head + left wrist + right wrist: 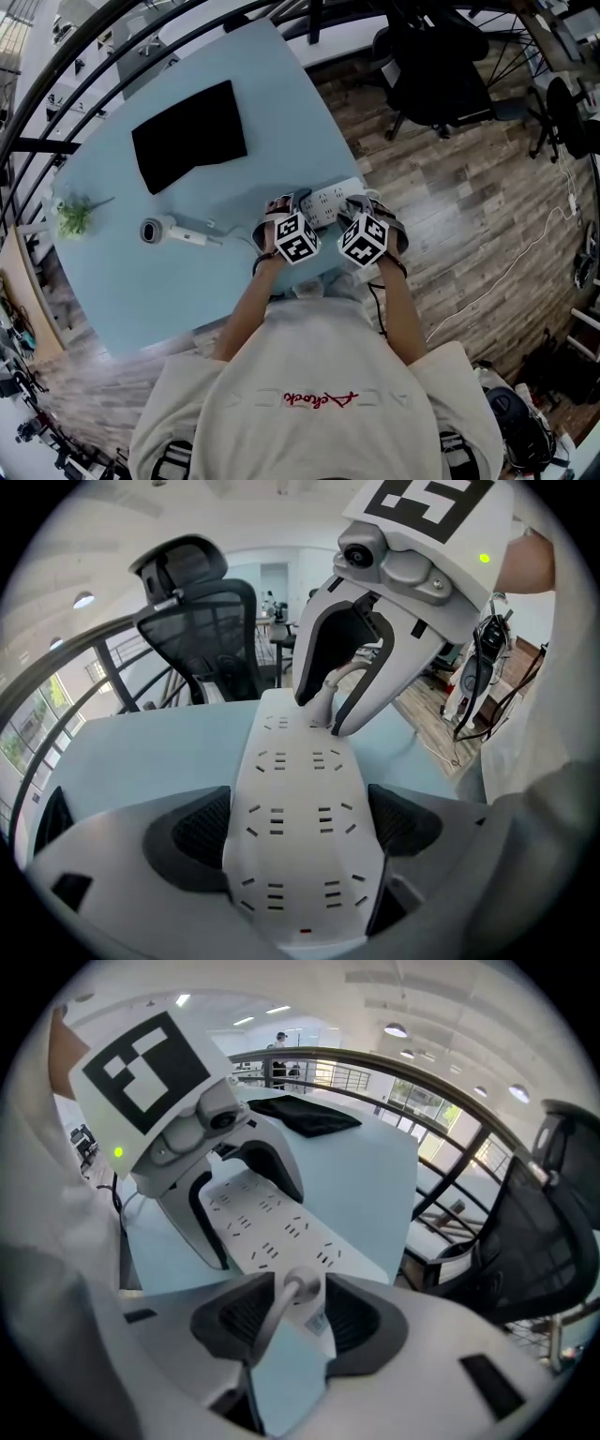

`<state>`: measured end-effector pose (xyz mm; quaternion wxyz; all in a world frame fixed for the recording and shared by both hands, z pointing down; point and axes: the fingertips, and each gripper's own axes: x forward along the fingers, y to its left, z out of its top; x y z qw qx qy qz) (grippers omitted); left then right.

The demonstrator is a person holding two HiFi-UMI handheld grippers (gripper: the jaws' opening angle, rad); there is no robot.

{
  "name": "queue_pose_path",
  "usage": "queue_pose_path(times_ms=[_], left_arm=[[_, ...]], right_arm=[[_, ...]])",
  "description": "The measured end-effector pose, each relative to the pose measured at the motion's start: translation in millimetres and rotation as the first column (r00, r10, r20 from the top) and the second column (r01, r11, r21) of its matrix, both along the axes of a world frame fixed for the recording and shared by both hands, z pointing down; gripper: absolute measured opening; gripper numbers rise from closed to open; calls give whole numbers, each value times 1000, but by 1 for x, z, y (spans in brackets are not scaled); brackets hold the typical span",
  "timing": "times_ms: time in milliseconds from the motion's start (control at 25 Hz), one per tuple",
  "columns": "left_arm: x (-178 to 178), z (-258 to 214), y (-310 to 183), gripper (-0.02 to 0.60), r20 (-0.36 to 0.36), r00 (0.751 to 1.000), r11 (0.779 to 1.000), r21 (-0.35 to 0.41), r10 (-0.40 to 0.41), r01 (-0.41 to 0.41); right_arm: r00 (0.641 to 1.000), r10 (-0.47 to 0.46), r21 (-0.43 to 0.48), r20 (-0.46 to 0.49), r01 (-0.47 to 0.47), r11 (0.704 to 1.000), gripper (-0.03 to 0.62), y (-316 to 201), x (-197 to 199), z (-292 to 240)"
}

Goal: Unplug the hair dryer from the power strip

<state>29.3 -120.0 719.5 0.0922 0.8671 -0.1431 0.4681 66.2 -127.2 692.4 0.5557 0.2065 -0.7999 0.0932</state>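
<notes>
Left hand-held gripper [305,827] is clamping the white power strip [298,789] across its width, with both pads pressing on its long sides. The strip is lying flat at the near right corner of the worktop [281,112] and running away from this gripper.

Right hand-held gripper [298,1312] is standing over the strip's other end, pointing steeply down. Its jaws are standing wide and straddling the white plug [302,1286] seated there. The pads are sitting just beside the plug on either side, not pressing on it. The plug's cord [267,1321] is trailing back between the jaws.

The hair dryer [173,232] is lying on its side toward the worktop's left edge, well apart from both grippers.
</notes>
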Motion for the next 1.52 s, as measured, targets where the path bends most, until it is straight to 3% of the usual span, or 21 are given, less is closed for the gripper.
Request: queue_pose_path(times_ms=[320, 520, 1000, 1520], left_arm=[[-1, -1, -1, 437, -1, 1000, 1000, 4, 7, -7], [-2, 1, -1, 437, -1, 1000, 1000, 2, 8, -8], [-2, 2, -1, 437, 14, 1000, 1000, -2, 0, 0], [-1, -1, 0, 437, 10, 1000, 1000, 3, -2, 2]], right_arm=[[998, 26, -148, 61, -17, 989, 160, 0, -2, 2], [996, 51, -177, 77, -36, 983, 129, -4, -2, 4], [998, 54, -149, 38, -48, 988, 121, -3, -1, 3], [987, 129, -107, 101, -118, 987, 121, -8, 1, -17]])
